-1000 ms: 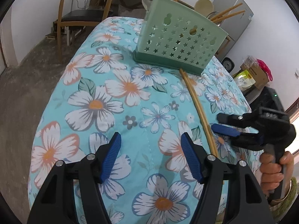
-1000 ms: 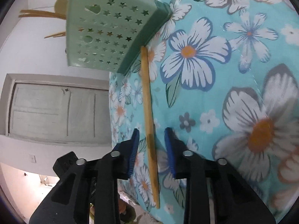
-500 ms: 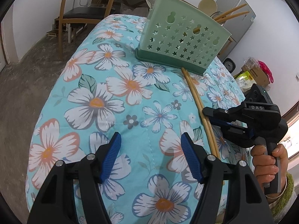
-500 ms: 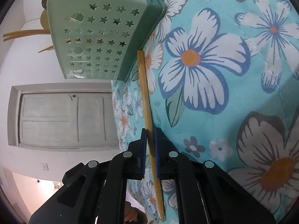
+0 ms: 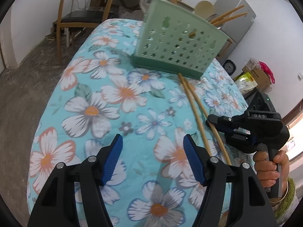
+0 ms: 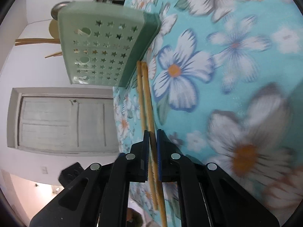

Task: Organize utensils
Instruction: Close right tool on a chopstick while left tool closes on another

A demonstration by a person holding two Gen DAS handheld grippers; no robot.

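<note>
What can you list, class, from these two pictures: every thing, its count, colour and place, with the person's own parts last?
Chopsticks: two, light wood, on the cloth, far ends at the holder's base; one clamped.
Holder: one, pale green with star holes, standing on the cloth; wooden sticks and a round wooden spoon poke from its top.
Cloth: one, turquoise with white flowers, covering the table.
Chair: one, wood with dark seat, beyond the table.
Door: one, pale, on the white wall.
Box: one, brown cardboard, on the floor by the far wall.
Left tool: open, empty, over the cloth.
Right tool: shut on one chopstick.
Hand: one, gripping the right tool's handle.
</note>
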